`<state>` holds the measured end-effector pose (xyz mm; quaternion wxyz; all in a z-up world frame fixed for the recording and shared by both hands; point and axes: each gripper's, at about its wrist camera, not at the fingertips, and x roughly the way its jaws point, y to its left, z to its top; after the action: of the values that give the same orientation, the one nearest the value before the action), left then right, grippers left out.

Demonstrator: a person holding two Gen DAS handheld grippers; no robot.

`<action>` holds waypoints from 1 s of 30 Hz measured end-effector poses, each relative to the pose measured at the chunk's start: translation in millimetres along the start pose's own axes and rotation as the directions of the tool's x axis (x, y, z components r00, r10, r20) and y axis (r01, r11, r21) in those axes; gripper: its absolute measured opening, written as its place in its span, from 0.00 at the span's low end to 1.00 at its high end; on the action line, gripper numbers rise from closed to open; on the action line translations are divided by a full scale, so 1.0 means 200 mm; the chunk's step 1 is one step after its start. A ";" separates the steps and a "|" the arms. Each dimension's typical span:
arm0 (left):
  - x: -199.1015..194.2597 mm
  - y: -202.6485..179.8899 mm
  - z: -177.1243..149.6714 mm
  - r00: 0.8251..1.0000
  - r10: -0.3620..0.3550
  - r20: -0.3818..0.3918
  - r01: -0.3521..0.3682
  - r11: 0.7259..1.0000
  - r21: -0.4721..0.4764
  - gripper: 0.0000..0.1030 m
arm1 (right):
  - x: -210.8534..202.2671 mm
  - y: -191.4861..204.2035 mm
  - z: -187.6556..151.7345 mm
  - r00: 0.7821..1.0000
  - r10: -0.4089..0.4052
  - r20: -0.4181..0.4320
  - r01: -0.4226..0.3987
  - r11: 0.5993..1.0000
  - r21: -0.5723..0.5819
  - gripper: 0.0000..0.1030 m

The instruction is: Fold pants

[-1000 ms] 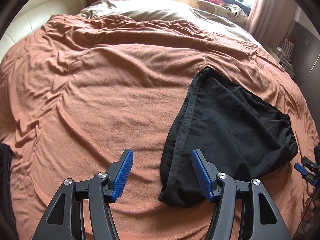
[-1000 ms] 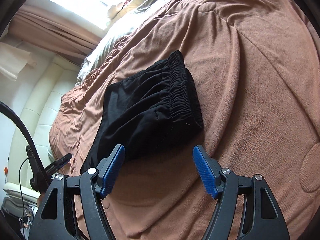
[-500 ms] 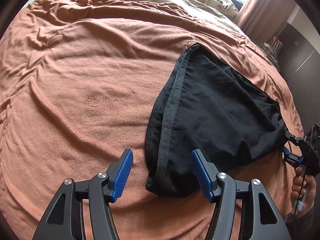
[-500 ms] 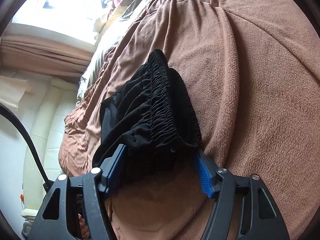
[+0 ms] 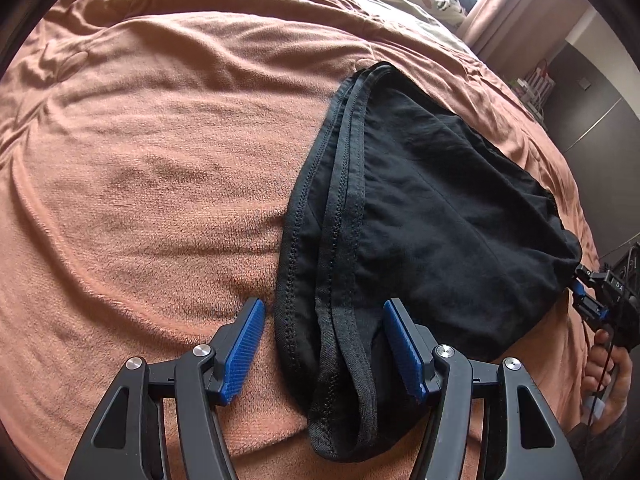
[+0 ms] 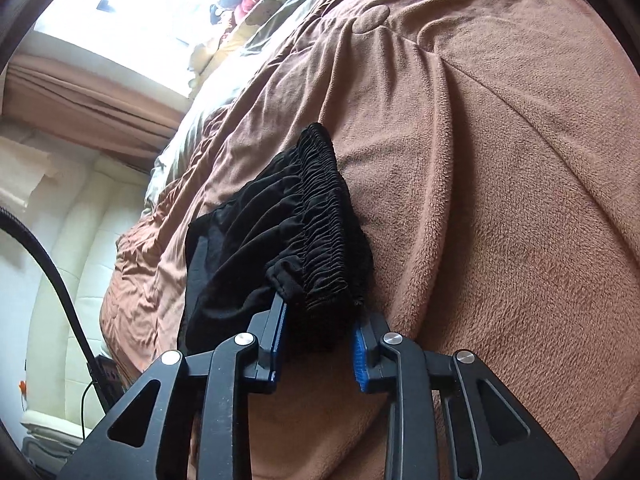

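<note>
Pants (image 5: pixel 432 216), brown blanket (image 5: pixel 160 168), bed, curtained window (image 6: pixel 80 84)

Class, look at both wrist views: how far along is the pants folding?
Done: the pants lie folded on the blanket. In hand: the right gripper has just been closing on the waistband; the open left gripper straddles the hem. Left: gripping the hem, folding again.

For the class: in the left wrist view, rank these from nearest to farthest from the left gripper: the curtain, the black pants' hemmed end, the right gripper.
1. Hemmed end of the black pants, between the left gripper fingers.
2. Right gripper, at the right edge on the pants' far end.
3. Curtain, top right beyond the bed.
</note>
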<state>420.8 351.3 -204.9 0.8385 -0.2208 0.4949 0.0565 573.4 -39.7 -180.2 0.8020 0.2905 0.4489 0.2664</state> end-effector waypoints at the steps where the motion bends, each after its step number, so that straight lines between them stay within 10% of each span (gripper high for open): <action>1: 0.00 0.00 0.00 1.000 -0.007 0.002 0.007 1.000 -0.003 0.61 | 0.00 0.00 0.00 1.000 0.003 0.001 -0.003 1.000 0.000 0.24; 4: 0.00 0.01 -0.01 0.999 -0.031 -0.014 0.031 0.999 -0.019 0.23 | 0.02 0.00 -0.01 1.000 0.009 0.001 -0.009 1.000 0.001 0.24; 7: -0.02 0.01 -0.03 0.999 -0.029 -0.012 0.029 0.999 -0.032 0.10 | -0.01 -0.01 -0.01 1.000 0.007 0.006 -0.007 1.000 -0.011 0.24; 30: -0.46 -0.03 -0.44 0.999 -0.045 0.028 0.048 0.992 -0.117 0.08 | -0.37 0.04 -0.18 0.999 0.033 -0.033 -0.036 0.993 -0.115 0.22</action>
<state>306.3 319.7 -160.5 0.8312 -0.2807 0.4749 0.0688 506.8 -76.3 -148.1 0.8055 0.2472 0.4402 0.3102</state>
